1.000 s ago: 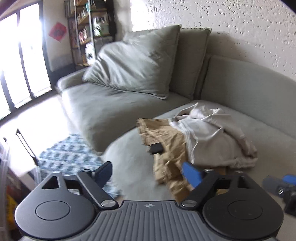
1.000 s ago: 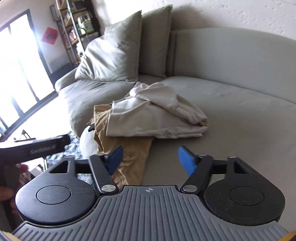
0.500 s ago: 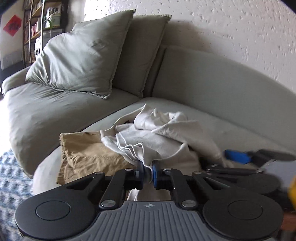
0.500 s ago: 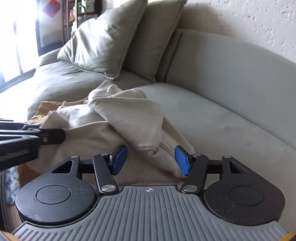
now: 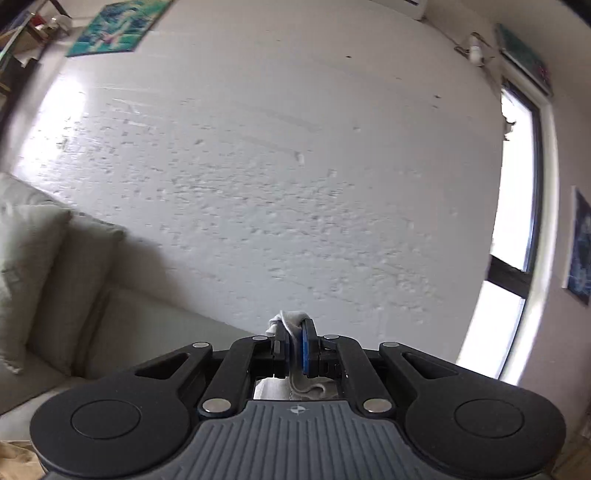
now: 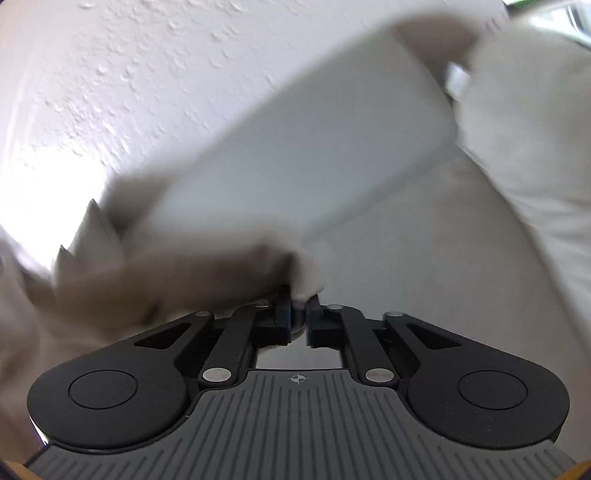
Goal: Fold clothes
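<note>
- Up close, the left gripper (image 5: 294,341) has its two fingers pressed together on a thin fold of pale cloth (image 5: 288,320); a small tuft pokes out above the fingertips and a strip hangs down behind them.
- One blue pad (image 5: 306,349) shows on the inner face of the right-hand finger, tight against the fabric.
- Beyond the left gripper is a rough white wall (image 5: 280,166), with open air in front of the fingers.
- A grey sofa (image 5: 155,328) sits low at the left of that view, with cushions (image 5: 26,266) stacked at its end.
- A tall bright window (image 5: 517,229) runs down the right edge, and a picture (image 5: 114,27) hangs high on the wall at the top left.
- A scrap of tan fabric (image 5: 14,461) shows in the bottom left corner.
- The right gripper (image 6: 297,317) is likewise clamped on the pale cloth (image 6: 184,273), which spreads away to the left in a blurred, bunched mass.
- In the right view the sofa backrest (image 6: 314,147) and seat (image 6: 424,258) fill the frame, tilted, with a cushion (image 6: 535,129) at the right.
- Heavy blur hides the garment's edges and shape.
</note>
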